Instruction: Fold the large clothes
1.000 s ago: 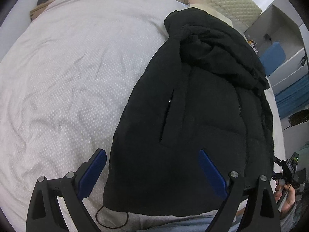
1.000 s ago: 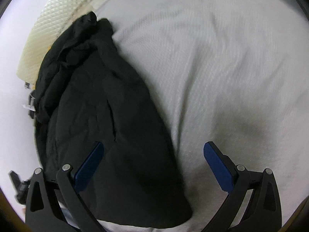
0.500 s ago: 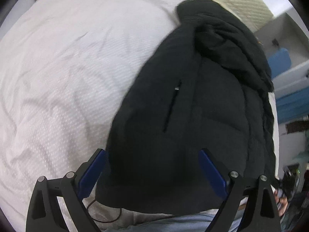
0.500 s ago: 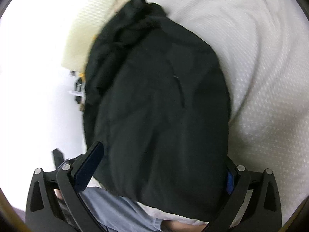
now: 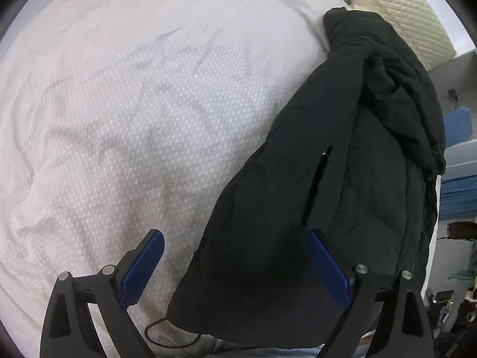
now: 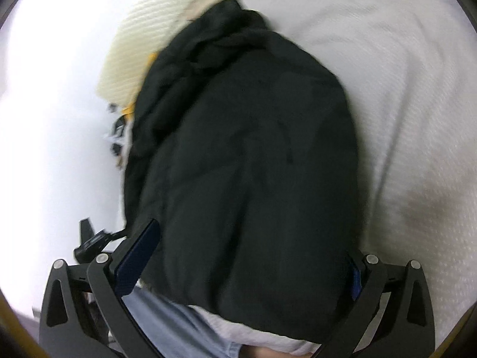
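A big black puffy jacket [image 5: 342, 208] lies on a white bed cover with tiny bumps [image 5: 134, 119], on the right part of the bed when seen from the left wrist camera. The jacket is folded into a long bundle, with its hood end bunched up at the far end near a pale yellow quilted cushion [image 5: 411, 21]. A thin pocket slit [image 5: 316, 185] runs down its front. The near edge of the jacket hangs close to the edge of the bed, and a thin dark cord loop [image 5: 170, 334] peeks out from under it. The left gripper [image 5: 235, 264] is spread wide and holds nothing; one blue pad is over the white cover and the other blue pad is over the jacket. The right gripper [image 6: 247, 264] is also spread wide, with the jacket's near end sitting between its two fingers. Its left blue pad [image 6: 137, 262] shows beside the jacket, and the other pad is mostly hidden behind the black cloth. I cannot tell if the pads touch the jacket. Some light blue cloth [image 6: 179, 328] shows below the jacket
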A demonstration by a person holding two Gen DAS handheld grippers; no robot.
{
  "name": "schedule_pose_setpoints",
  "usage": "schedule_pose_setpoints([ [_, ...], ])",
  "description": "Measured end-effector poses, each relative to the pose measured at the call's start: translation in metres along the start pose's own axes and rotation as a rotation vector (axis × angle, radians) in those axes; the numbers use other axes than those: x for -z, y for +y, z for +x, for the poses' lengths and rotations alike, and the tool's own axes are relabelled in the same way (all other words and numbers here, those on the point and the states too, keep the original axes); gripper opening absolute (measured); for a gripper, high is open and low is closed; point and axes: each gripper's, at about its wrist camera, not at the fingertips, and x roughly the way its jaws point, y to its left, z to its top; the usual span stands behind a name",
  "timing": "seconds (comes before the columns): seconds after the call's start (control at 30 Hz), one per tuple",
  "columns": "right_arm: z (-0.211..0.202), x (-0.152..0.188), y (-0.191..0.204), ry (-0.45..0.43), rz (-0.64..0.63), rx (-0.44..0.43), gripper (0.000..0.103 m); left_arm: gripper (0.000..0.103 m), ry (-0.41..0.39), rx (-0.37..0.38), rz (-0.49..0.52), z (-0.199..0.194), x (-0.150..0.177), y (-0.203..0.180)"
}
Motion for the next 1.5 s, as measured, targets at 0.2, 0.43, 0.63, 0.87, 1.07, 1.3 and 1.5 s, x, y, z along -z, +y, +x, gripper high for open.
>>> schedule_pose_setpoints([
  [0.2, 0.018, -0.002, -0.031, 0.057, 0.154, 0.114, 0.103, 0.096, 0.082, -0.002, -0.005, 0.021, -0.006, -0.005],
  [0.43, 0.023, -0.006, -0.038, 0.108, 0.194, 0.034, 0.103, 0.096, 0.152, 0.068, 0.054, 0.035, -0.006, -0.030],
  [0.63, 0.017, -0.002, -0.004, 0.102, 0.067, -0.137, 0.103, 0.096, 0.182, 0.194, 0.147, 0.035, -0.003, -0.055],
  [0.87, 0.013, -0.001, 0.000, 0.070, 0.042, -0.111, 0.095, 0.095, 0.191, 0.230, 0.120, 0.050, -0.001, -0.056],
  [1.07, 0.023, -0.001, -0.030, 0.105, 0.148, 0.011, 0.069, 0.078, 0.191, 0.269, 0.163, 0.054, -0.001, -0.068],
  [1.3, 0.019, 0.000, 0.012, 0.067, -0.036, -0.070, 0.026, 0.027, 0.114, 0.323, 0.297, 0.031, 0.012, -0.095],
  [1.5, -0.005, -0.003, 0.038, -0.031, -0.138, -0.108, 0.018, 0.012, 0.027, 0.360, 0.294, -0.004, 0.018, -0.091],
])
